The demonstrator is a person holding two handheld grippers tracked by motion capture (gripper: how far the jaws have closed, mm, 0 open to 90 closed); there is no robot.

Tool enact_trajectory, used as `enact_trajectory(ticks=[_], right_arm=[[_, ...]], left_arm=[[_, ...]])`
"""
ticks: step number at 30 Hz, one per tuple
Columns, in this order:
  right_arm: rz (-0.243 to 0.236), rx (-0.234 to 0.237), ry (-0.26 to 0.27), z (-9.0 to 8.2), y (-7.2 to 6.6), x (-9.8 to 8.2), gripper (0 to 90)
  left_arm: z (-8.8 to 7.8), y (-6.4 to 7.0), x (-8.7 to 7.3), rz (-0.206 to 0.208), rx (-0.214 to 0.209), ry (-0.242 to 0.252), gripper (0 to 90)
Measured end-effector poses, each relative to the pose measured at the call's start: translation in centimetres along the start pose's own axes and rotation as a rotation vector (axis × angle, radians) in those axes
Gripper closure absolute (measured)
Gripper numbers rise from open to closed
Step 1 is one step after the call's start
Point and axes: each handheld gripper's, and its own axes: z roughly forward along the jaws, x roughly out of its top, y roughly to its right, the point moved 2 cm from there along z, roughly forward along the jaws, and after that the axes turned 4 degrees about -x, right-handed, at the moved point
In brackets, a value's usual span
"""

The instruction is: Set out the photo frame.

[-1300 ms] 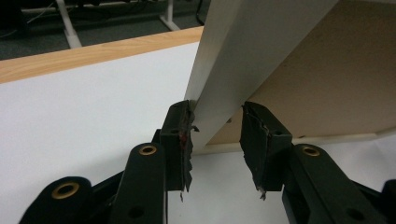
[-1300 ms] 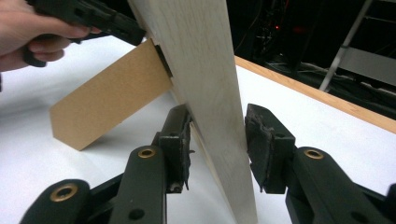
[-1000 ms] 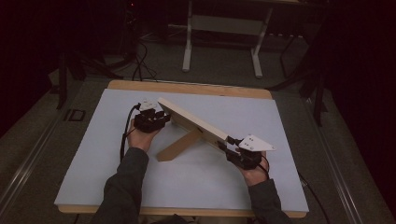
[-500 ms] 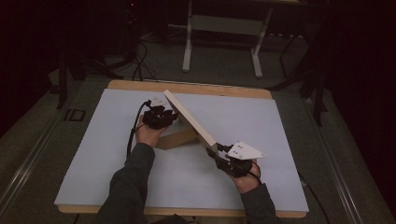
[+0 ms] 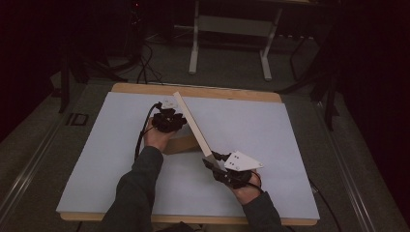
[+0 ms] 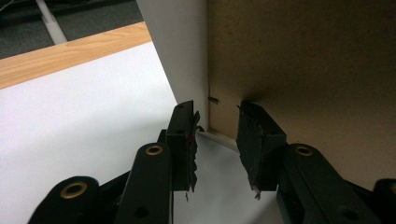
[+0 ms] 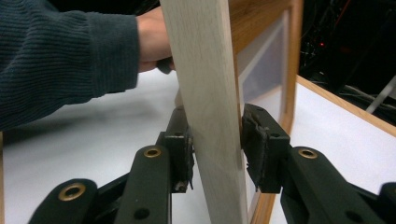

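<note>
Right gripper view, nearest the person, has the right gripper [image 7: 215, 144] closed on the light wooden board [image 7: 205, 93]: both black pads press on the board's two faces, and the board rises upright between them. Its jaws have just been opening a little, yet the board stays clamped in them. Behind the board a dark ribbed sleeve [image 7: 56, 60] and part of the other hand [image 7: 152, 39] reach in from the left.

From the high view the right gripper [image 5: 212, 162] sits at the near end of the board [image 5: 191, 123], which runs as a thin pale strip slanting away across the white tabletop [image 5: 270, 145], raised on its edge.

Farther along, the left gripper [image 5: 181, 121] is at the board's far part, beside a brown panel [image 5: 180, 144] joined beneath it. In the left gripper view the left gripper [image 6: 215, 135] has its jaws half closed, astride the seam where the white edge [image 6: 187, 51] meets the brown panel [image 6: 303, 70]; they have just been closing, and the pads do not press on it.

The table's wooden rim [image 5: 227, 93] lies beyond.
</note>
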Motion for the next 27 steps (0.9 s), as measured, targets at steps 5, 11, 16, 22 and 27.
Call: enact_trajectory(ticks=[5,11,16,22,27], right_arm=[[-0.015,0.007,-0.003,0.5,-0.6,0.3,62.7],[-0.006,0.013,0.001,1.0,-1.0,0.4,61.3],[-0.009,0.025,-0.002,1.1,-1.0,0.5,60.3],[0.031,0.044,0.018,0.0,-0.3,0.2,51.3],[0.037,0.050,0.033,-1.3,0.3,-0.2,50.1]], left_arm=[[0.3,0.3,0.4,0.012,0.001,-0.015,70.0],[0.6,0.1,0.6,0.006,-0.017,-0.023,71.8],[0.4,-0.3,0.4,-0.024,-0.021,-0.013,69.4],[-1.0,-1.3,-0.1,-0.073,0.000,0.013,69.0],[-2.8,-1.4,-0.8,-0.106,-0.004,0.040,66.6]])
